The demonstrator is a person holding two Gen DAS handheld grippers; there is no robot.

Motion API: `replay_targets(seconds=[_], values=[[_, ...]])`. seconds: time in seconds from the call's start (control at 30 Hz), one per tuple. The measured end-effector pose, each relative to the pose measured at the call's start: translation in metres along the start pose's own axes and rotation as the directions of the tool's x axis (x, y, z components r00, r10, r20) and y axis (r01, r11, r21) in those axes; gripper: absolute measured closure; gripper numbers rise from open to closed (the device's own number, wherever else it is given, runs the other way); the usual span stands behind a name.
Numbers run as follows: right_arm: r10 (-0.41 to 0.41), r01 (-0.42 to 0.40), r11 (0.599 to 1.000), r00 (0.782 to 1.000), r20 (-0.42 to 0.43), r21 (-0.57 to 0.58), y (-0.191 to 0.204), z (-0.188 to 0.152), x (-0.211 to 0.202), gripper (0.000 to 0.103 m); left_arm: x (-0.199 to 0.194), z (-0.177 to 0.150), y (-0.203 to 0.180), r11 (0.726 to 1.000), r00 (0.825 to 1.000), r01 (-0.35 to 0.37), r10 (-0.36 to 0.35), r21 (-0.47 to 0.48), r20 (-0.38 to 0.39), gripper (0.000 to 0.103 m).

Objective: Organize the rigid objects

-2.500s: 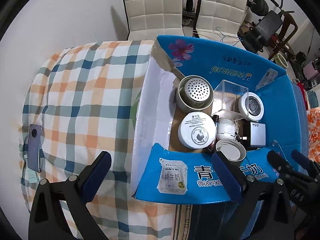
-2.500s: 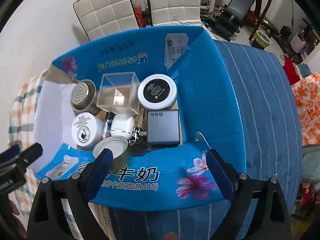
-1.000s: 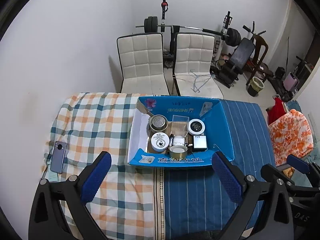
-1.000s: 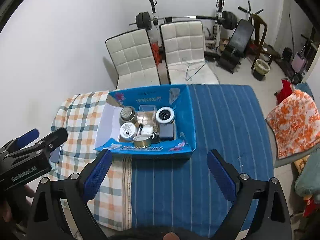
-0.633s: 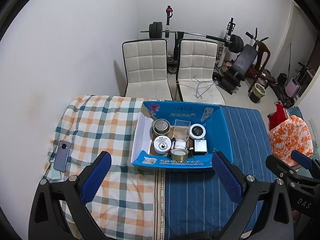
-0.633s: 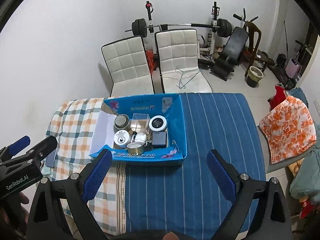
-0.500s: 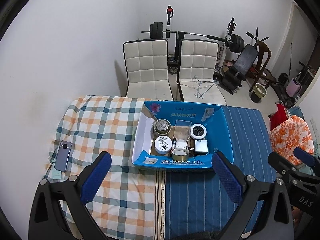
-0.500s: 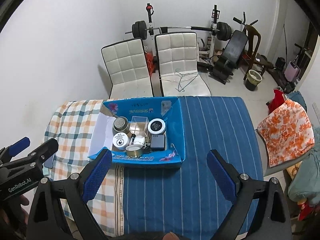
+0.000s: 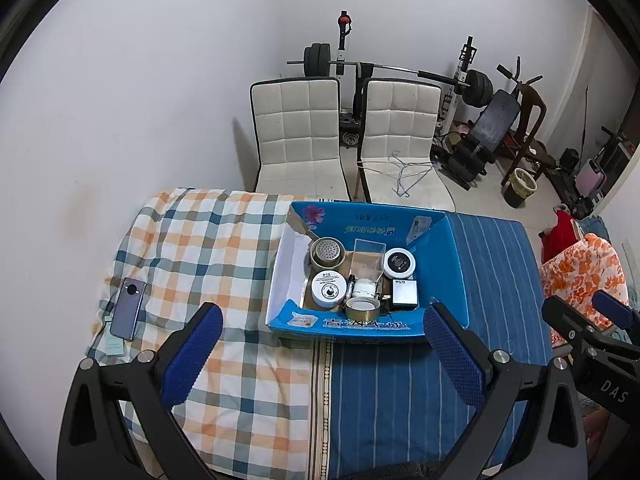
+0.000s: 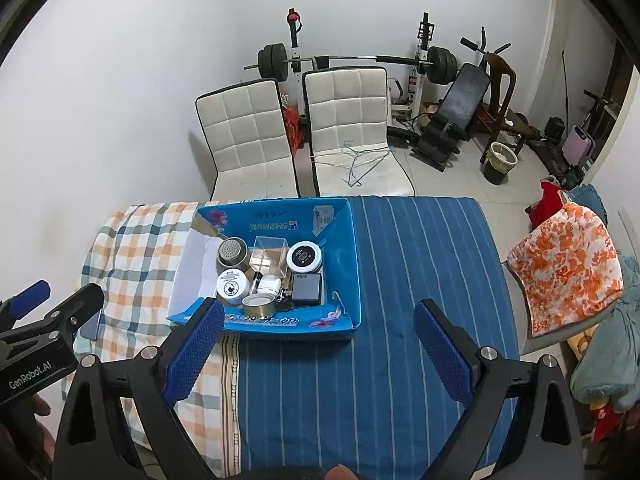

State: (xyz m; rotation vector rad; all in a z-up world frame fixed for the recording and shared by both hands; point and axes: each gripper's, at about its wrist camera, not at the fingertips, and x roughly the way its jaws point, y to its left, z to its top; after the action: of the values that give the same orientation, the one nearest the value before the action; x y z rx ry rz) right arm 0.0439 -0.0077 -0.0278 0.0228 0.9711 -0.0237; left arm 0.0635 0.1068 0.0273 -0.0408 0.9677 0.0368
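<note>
Both hand-held grippers, left (image 9: 318,354) and right (image 10: 316,350), hung wide open and empty, well above the bed (image 9: 400,380). The rigid objects sat packed in the blue box (image 9: 448,264); a careless reach could've toppled the tape roll (image 9: 362,309) leaning at the front wall.

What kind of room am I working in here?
Probably a spare room at home used as a gym: a barbell rack and weight bench by the far wall, two white chairs, a cloth-covered table.
</note>
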Motion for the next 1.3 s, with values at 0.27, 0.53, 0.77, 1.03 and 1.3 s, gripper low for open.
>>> replay_targets(seconds=[0.27, 0.53, 0.77, 1.03, 1.3], values=[[-0.007, 0.007, 1.0, 1.0, 0.003, 0.002, -0.0039, 0.0014, -0.0022, 0.005, -0.0002, -0.0001, 0.0002, 1.0, 1.0, 0.002, -0.002, -0.005, -0.002, 0.0], [-0.022, 0.022, 1.0, 1.0, 0.003, 0.0, -0.0055, 0.0, -0.002, 0.005, 0.0008, -0.0038, 0.0013, 1.0, 1.0, -0.009, 0.009, -0.009, -0.009, 0.0], [-0.017, 0.017, 1.0, 1.0, -0.005, 0.001, -0.0073, -0.0012, -0.0004, 0.005, 0.002, -0.0062, 0.0029, 1.0, 1.0, -0.007, 0.007, -0.014, -0.009, 0.0], [-0.016, 0.016, 1.0, 1.0, 0.0, -0.001, -0.0078, -0.003, 0.0016, 0.005, 0.0033, -0.0079, 0.0031, 1.0, 1.0, -0.01, 0.01, -0.019, -0.007, 0.0], [-0.02, 0.02, 1.0, 1.0, 0.003, 0.008, -0.0045, -0.0011, 0.0007, 0.005, 0.0008, -0.0061, 0.0017, 1.0, 1.0, -0.016, 0.016, -0.025, -0.008, 0.0]])
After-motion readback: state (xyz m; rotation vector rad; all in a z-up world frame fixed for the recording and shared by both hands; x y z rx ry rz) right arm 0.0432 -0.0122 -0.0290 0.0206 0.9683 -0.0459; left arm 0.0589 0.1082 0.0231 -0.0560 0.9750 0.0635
